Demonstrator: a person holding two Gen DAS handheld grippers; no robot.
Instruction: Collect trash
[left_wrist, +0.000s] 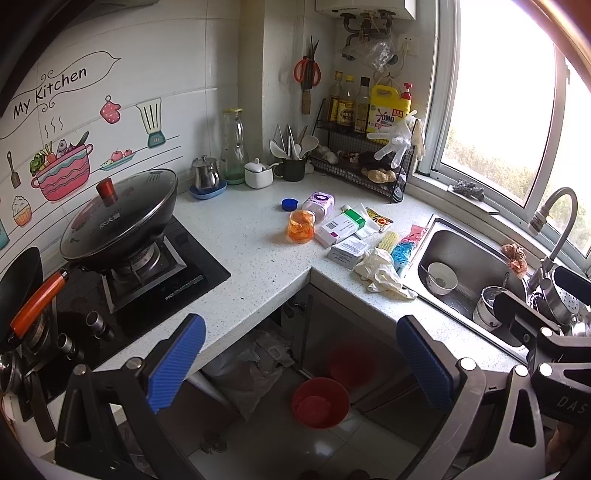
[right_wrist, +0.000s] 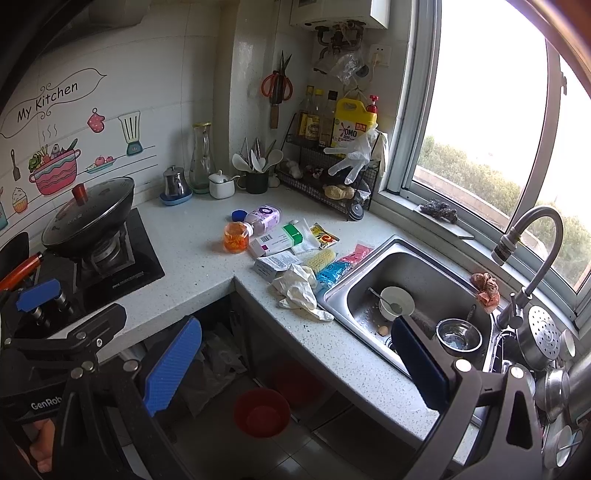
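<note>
Both jaws spread wide and empty, we hold left gripper (left_wrist: 299, 365) and right gripper (right_wrist: 295, 365) at lower frame; trash pile (left_wrist: 347, 236) sits mid-frame, where a clumsy reach could topple the orange jar (left_wrist: 300, 226).

Black-framed left gripper (left_wrist: 301, 363) and right gripper (right_wrist: 297, 367), ribbed blue pads, silver screws.

Both grippers (left_wrist: 301, 363) (right_wrist: 297, 363) — fingers wide apart
</note>
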